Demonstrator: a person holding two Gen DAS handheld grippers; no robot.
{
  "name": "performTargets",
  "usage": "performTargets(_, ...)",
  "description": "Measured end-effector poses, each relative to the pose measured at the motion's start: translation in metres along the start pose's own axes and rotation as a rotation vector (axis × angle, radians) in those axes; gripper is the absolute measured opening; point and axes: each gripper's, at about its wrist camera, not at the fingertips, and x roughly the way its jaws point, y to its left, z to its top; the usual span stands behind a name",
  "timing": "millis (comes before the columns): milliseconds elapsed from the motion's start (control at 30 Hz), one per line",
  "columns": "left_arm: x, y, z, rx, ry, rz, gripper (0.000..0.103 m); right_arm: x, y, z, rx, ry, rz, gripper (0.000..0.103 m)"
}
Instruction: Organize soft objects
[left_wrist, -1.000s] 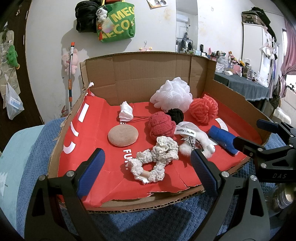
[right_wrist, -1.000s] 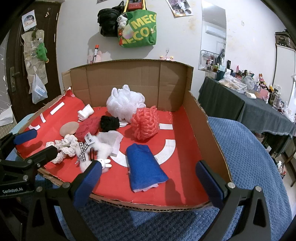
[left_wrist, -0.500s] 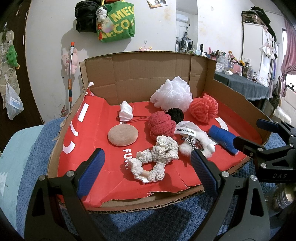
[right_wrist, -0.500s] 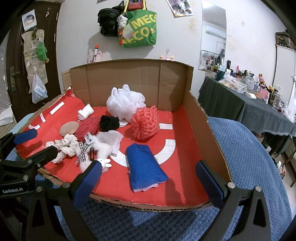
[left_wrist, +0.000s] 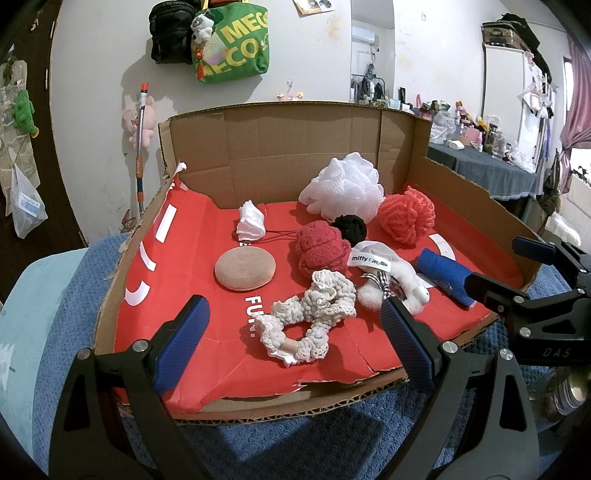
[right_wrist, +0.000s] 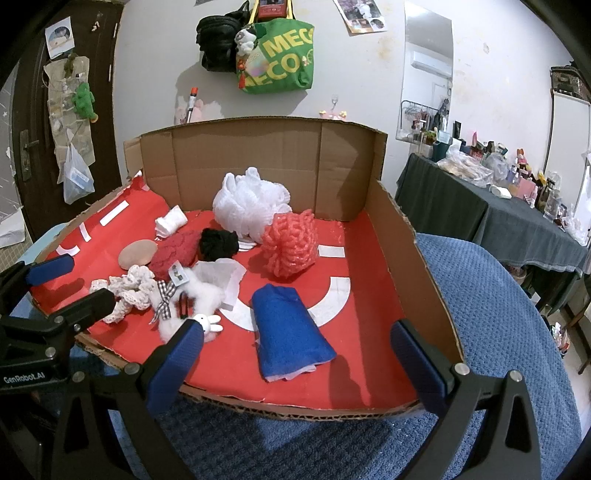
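A cardboard tray (left_wrist: 288, 147) with a red floor holds several soft things: a white mesh pouf (left_wrist: 343, 192), a coral pouf (left_wrist: 406, 216), a dark red yarn ball (left_wrist: 319, 251), a black pompom (left_wrist: 349, 227), a tan round pad (left_wrist: 245, 267), a cream lace scrunchie (left_wrist: 306, 321), a white bunny plush (right_wrist: 195, 299) and a folded blue cloth (right_wrist: 290, 332). My left gripper (left_wrist: 291, 347) is open and empty at the tray's front edge, before the scrunchie. My right gripper (right_wrist: 295, 362) is open and empty, just before the blue cloth.
The tray sits on a blue knitted cover (right_wrist: 498, 317). A small folded white cloth (left_wrist: 251, 221) lies near the tray's back left. A dark table (right_wrist: 498, 221) crowded with bottles stands to the right. Bags (right_wrist: 273, 59) hang on the wall behind.
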Motion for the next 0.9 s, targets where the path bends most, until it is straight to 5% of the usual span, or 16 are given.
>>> performTargets(367, -0.042, 0.009, 0.000, -0.041, -0.060, 0.108, 0.095, -0.037, -0.010, 0.004, 0.019, -0.070, 0.005, 0.103)
performTargets(633, -0.134, -0.009, 0.003, -0.051, -0.143, 0.068, 0.095, -0.114, -0.014, -0.003, 0.001, -0.147, -0.015, 0.103)
performTargets(700, -0.160, -0.018, -0.002, -0.051, -0.153, 0.064, 0.102, -0.135, -0.010, -0.006, 0.000, -0.163, 0.001, 0.103)
performTargets(900, -0.209, -0.047, -0.031, -0.035, -0.112, 0.024, 0.103, -0.194, -0.004, -0.039, -0.030, -0.133, 0.035, 0.103)
